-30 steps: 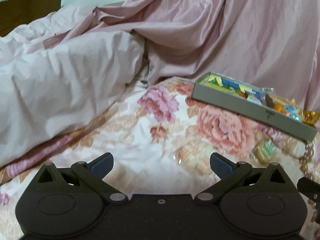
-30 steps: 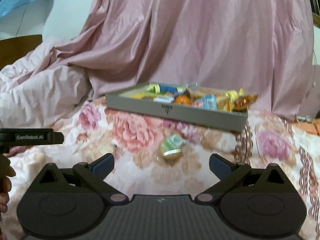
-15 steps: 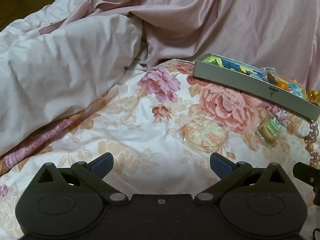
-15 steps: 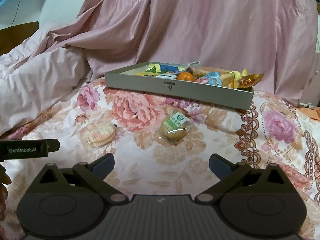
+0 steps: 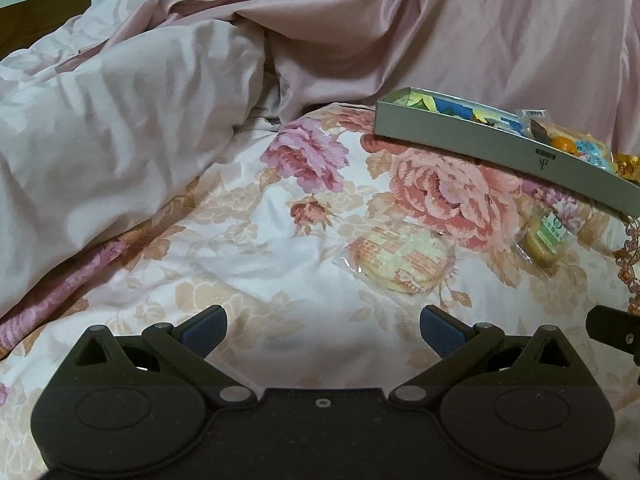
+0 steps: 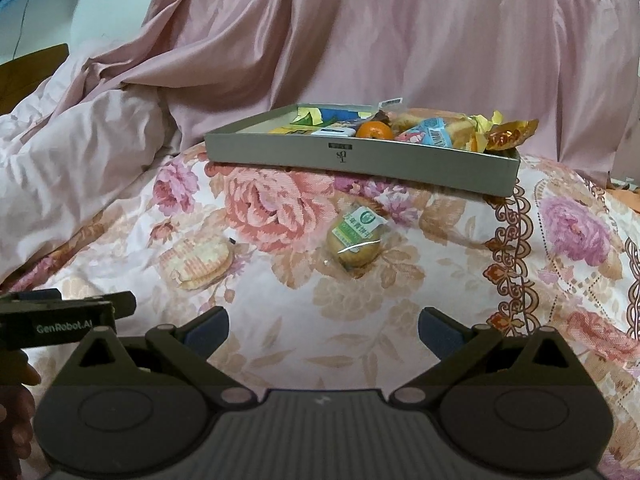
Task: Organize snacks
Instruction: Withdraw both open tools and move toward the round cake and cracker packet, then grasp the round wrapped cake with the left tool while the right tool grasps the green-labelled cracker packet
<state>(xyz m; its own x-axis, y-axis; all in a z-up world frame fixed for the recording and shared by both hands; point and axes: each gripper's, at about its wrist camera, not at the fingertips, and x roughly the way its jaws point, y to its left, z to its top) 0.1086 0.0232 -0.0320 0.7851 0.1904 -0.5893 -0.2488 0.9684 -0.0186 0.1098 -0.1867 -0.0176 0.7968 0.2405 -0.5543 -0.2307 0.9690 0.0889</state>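
Ahead of both spread jaws lie the round cracker (image 5: 402,258) and wrapped cake (image 6: 354,240).

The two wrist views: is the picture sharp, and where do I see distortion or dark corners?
Left wrist view: fairly sharp; the grey snack tray bows with the fisheye, and the upper corners go dark. Right wrist view: soft, dim light, dark upper corners too; the green-labelled snack is clear, yet its small print is unreadable.

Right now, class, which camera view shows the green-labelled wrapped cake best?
The right wrist view: the green-labelled wrapped cake lies near the centre, unobstructed, label facing the camera. In the left wrist view it sits far right, distorted and viewed edge-on.
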